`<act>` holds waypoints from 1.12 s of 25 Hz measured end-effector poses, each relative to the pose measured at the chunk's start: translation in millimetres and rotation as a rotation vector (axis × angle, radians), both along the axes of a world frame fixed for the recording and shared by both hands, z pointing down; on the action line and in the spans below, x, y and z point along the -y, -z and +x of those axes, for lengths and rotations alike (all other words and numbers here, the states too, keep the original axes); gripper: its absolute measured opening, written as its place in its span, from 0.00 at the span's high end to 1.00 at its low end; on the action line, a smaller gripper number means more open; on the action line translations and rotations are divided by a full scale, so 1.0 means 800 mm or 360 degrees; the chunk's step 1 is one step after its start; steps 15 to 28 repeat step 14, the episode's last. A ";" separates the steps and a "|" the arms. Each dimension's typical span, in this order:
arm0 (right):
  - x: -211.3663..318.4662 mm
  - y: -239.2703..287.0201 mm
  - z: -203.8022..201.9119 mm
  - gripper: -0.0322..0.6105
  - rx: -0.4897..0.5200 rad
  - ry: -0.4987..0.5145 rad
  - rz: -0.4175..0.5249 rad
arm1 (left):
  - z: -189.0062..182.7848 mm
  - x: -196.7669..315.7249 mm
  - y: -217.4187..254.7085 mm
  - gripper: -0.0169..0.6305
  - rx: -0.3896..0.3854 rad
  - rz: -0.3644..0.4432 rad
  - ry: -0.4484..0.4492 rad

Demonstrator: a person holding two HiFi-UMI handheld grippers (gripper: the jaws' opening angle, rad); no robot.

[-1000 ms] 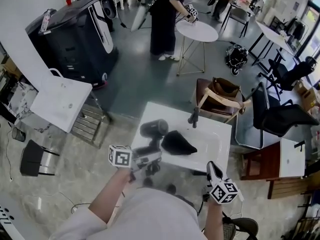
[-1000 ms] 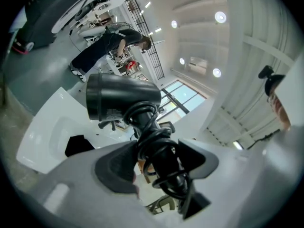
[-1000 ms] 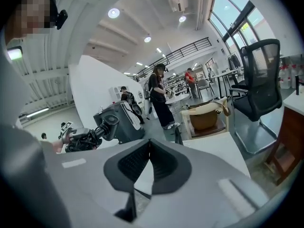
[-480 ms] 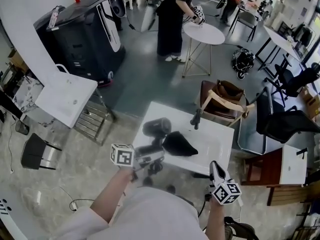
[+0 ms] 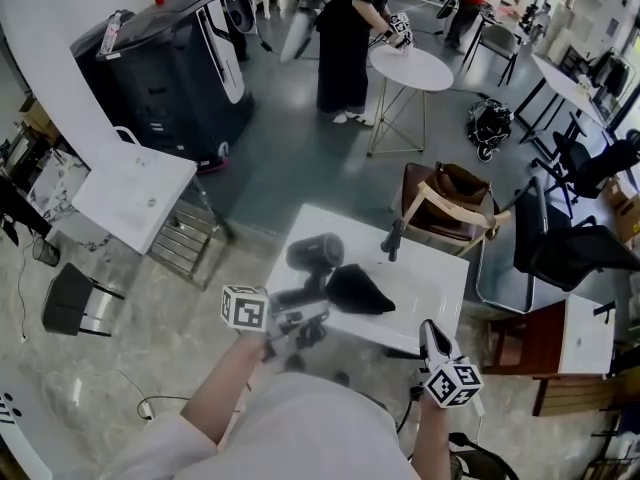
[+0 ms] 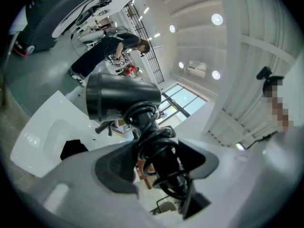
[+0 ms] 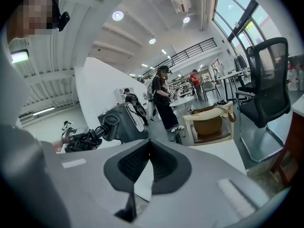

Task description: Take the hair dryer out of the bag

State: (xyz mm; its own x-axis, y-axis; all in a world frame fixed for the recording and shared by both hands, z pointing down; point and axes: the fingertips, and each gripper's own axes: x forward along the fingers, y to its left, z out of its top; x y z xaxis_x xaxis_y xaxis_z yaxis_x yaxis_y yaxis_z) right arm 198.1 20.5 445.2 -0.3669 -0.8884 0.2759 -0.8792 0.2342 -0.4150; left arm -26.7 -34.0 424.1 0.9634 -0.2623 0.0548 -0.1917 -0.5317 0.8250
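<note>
The person wears a pale grey-white top (image 5: 300,433), its sleeve (image 5: 140,458) showing at the lower left of the head view. The left gripper (image 6: 156,160) has a smooth, light grey plastic shell and two dark, finely ribbed pads (image 6: 114,167) with rounded outlines. The right gripper (image 7: 149,146) is built alike: pale shell, black ribbed pads (image 7: 133,165), and an oblong recess (image 7: 73,163) on its flank. Each carries a white cube (image 5: 245,308) printed with black square markers; the right one's sits at lower right.

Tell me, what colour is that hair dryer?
Black all over, its wrapped cord included. The hair dryer shows best in the left gripper view.
</note>
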 end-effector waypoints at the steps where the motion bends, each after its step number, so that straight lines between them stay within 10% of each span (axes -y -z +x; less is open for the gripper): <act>1: 0.001 0.000 0.000 0.94 0.0001 0.0002 -0.0002 | 0.000 0.001 0.001 0.56 -0.0005 -0.0001 -0.0001; 28: 0.005 0.002 0.002 0.94 -0.0005 0.0001 -0.0015 | 0.010 0.009 0.004 0.56 -0.0027 0.0010 -0.0025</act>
